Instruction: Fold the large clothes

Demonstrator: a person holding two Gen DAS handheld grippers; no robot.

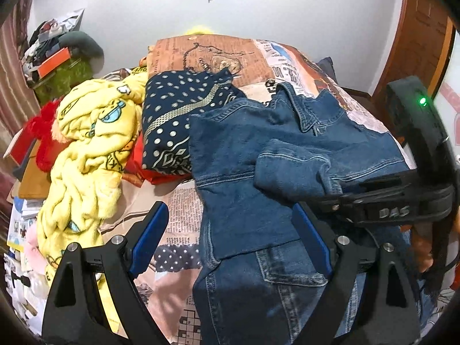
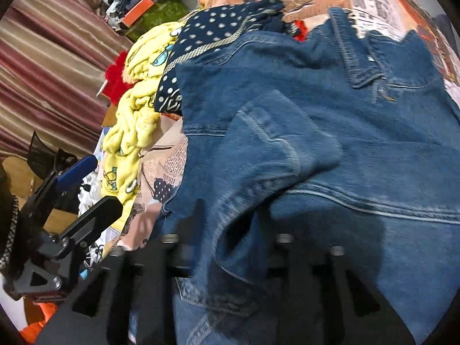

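Note:
A blue denim jacket (image 1: 267, 155) lies on the bed, its sleeve folded across the body, collar toward the wall. My left gripper (image 1: 230, 230) is open above the jacket's lower left edge, blue pads spread and empty. My right gripper (image 1: 339, 198) comes in from the right and is shut on the jacket's sleeve cuff. In the right wrist view the denim jacket (image 2: 316, 115) fills the frame and drapes over my right gripper (image 2: 227, 244), hiding its fingertips. The left gripper (image 2: 86, 189) shows at the left there.
A navy dotted garment (image 1: 169, 120), a yellow cartoon blanket (image 1: 86, 155) and red fabric (image 1: 43, 138) lie left of the jacket. The bed cover (image 1: 184, 210) has a newspaper print. A cluttered stand (image 1: 57, 63) and striped curtain (image 2: 51, 72) are at the far left.

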